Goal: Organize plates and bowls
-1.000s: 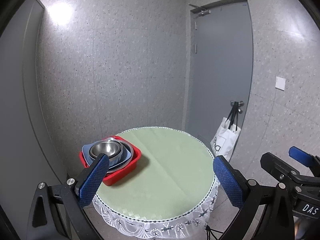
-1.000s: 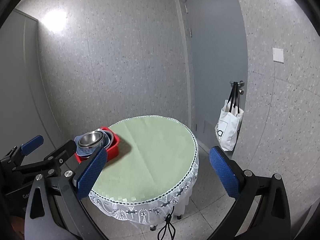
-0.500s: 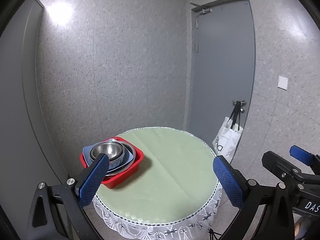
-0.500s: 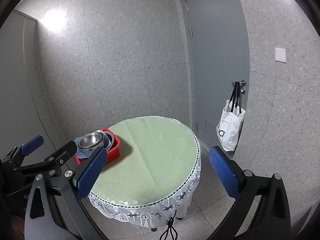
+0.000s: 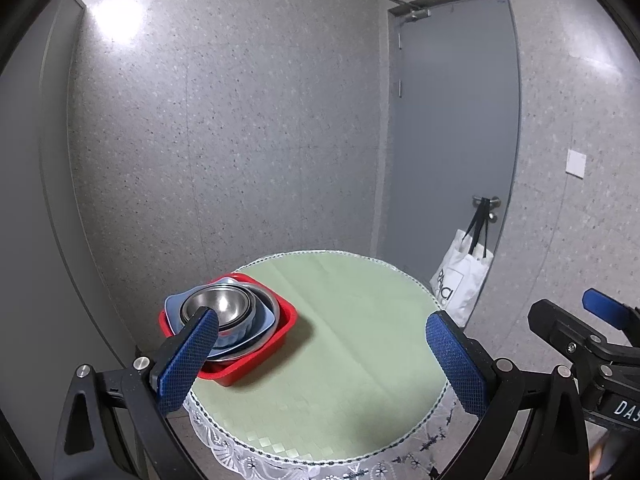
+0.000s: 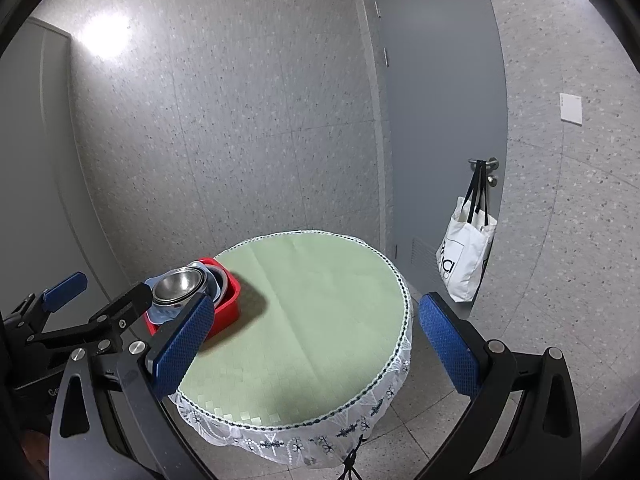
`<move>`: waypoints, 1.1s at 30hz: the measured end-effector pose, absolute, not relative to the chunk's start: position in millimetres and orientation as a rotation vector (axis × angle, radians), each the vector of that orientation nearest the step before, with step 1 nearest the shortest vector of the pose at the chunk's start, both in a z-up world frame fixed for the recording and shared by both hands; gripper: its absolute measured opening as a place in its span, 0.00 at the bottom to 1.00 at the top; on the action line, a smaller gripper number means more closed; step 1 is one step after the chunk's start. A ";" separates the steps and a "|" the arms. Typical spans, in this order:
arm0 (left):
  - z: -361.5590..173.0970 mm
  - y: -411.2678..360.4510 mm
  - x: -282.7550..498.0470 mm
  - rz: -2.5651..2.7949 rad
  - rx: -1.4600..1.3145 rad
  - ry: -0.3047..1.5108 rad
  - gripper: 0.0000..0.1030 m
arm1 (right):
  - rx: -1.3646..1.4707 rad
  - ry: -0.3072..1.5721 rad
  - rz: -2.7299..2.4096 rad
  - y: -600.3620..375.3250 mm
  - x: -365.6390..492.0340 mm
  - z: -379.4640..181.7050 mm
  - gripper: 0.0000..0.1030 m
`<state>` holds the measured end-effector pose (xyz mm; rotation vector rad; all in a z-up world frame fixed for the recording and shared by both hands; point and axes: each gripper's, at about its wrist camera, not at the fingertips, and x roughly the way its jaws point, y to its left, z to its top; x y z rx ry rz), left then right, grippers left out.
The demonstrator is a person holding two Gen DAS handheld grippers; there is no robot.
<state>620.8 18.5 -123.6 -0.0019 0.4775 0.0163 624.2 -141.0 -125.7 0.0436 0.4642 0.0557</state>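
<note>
Left jaws (image 5: 320, 344): spread wide, holding nothing, raised well clear of the tabletop (image 5: 360, 340). The left pad overlaps the stack in my left view, but only by line of sight; there is no contact.

The task's things sit at about 9 o'clock on the tabletop, near its edge. A red bin (image 5: 256, 364) holds them all: a blue dish (image 5: 260, 328) low in the bin, what looks like a metal plate rim under it, and a steel bowl (image 5: 220, 304) nested on top. In my right view the bowl (image 6: 178, 284) leans toward the tabletop's edge, so the nesting is loose, not seated flat. How many pieces lie beneath it I cannot tell.

The rest of the green tabletop, from 12 round to 6 o'clock, carries nothing that I can see. Nesting everything in one bin keeps the ware compact and carried as one load, which is what a tidy arrangement would want.

Right jaws (image 6: 312, 340): also spread wide and holding nothing, held back from the tabletop at the 6 o'clock side.

Judgement: the scene fits two stages equally. Either the ware is gathered in the bin awaiting sorting out onto the cloth, or it has been stacked there and I stand clear. Both jaws held wide and back suit either reading.

Beyond the tabletop at 2 o'clock, a white bag (image 6: 466, 260) hangs from the door handle, clear of the work.
</note>
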 end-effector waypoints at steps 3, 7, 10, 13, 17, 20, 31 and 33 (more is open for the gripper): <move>-124.4 21.6 630.8 0.012 -0.003 0.487 1.00 | 0.046 0.472 0.052 -139.1 629.9 -127.7 1.00; -124.8 25.8 640.7 0.017 0.000 0.486 0.99 | 0.045 0.480 0.049 -136.4 637.5 -129.1 1.00; -124.6 29.5 646.3 0.024 0.003 0.475 1.00 | 0.040 0.481 0.048 -134.0 641.3 -129.1 1.00; -125.5 32.8 648.9 0.039 0.009 0.452 1.00 | 0.040 0.482 0.047 -132.5 643.4 -129.5 1.00; -132.8 33.9 649.9 0.050 0.034 0.428 1.00 | 0.037 0.487 0.046 -131.2 649.0 -130.8 1.00; -138.2 35.0 651.4 0.031 0.033 0.432 0.99 | 0.038 0.492 0.049 -129.8 653.8 -131.3 1.00; -141.4 40.9 658.6 0.022 0.036 0.438 1.00 | 0.041 0.501 0.039 -127.5 661.9 -133.7 1.00; -141.4 41.2 659.9 0.019 0.036 0.439 1.00 | 0.041 0.501 0.038 -127.6 662.5 -134.0 1.00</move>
